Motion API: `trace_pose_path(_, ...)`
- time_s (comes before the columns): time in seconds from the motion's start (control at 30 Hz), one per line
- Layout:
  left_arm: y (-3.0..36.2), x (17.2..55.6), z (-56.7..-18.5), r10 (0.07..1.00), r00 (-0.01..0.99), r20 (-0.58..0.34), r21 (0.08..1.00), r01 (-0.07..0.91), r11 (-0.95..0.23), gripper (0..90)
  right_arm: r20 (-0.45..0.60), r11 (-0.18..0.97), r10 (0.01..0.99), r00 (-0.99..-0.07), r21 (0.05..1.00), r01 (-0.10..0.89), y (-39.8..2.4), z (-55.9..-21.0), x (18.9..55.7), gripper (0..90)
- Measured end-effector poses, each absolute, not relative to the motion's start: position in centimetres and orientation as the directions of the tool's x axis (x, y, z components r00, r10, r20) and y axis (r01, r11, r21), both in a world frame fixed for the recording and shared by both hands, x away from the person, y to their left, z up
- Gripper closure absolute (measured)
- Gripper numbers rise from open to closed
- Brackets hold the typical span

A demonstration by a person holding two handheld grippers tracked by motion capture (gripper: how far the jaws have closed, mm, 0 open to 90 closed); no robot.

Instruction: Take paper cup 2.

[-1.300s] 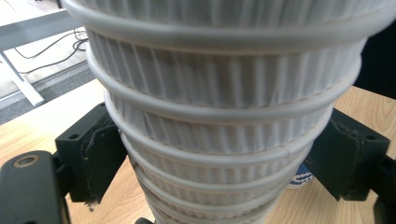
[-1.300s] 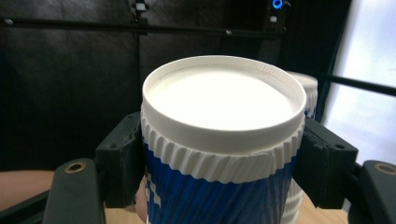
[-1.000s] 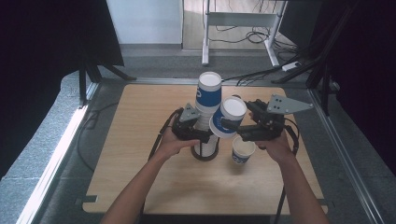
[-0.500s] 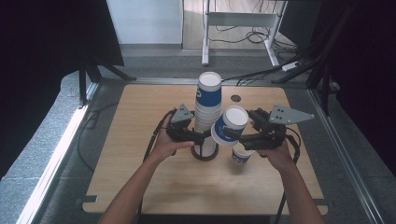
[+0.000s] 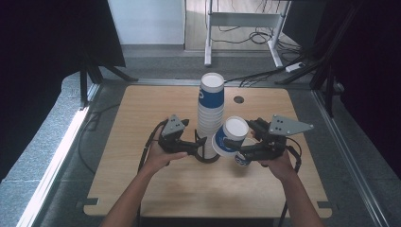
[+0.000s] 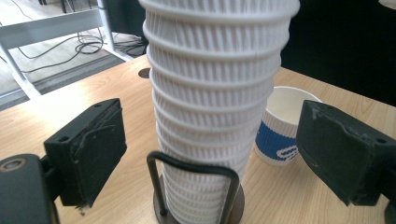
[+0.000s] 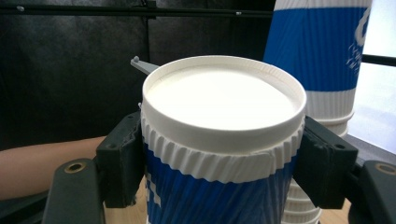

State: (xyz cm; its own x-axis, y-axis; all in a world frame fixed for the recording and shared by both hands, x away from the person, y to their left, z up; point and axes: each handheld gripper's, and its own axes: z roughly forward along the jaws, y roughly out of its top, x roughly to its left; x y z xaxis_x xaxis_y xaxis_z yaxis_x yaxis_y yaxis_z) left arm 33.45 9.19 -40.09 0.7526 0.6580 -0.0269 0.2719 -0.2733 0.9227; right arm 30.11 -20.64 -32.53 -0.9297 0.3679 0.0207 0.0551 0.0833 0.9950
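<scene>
Your right gripper clamps an upside-down blue-and-white paper cup, held tilted above the upright cup on the table, just beside the tall stack of cups in its wire holder. Your left gripper has just been narrowing; its jaws stand wide around the stack's base without touching. You seem midway through unstacking: next, lower the held cup and keep the stack steady.
</scene>
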Motion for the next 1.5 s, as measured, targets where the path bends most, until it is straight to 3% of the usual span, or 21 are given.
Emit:
trace_pose_path(0.73,11.6,28.6,-46.0,0.696,0.711,-0.100,0.917,0.337,-0.213,12.7,0.032,0.149,0.411,-0.911,0.984,0.101,-18.8,-38.9,28.8,26.3)
trace_pose_path(1.33,12.5,26.6,-46.0,0.684,0.724,-0.092,0.920,0.324,-0.220,14.1,0.070,0.179,0.443,-0.894,0.970,0.164,-18.4,-43.6,28.4,26.2)
trace_pose_path(1.5,12.4,26.2,-46.3,0.656,0.752,-0.060,0.913,0.307,-0.268,14.1,0.073,0.198,0.444,-0.893,0.964,0.177,-17.5,-44.4,28.3,26.2)
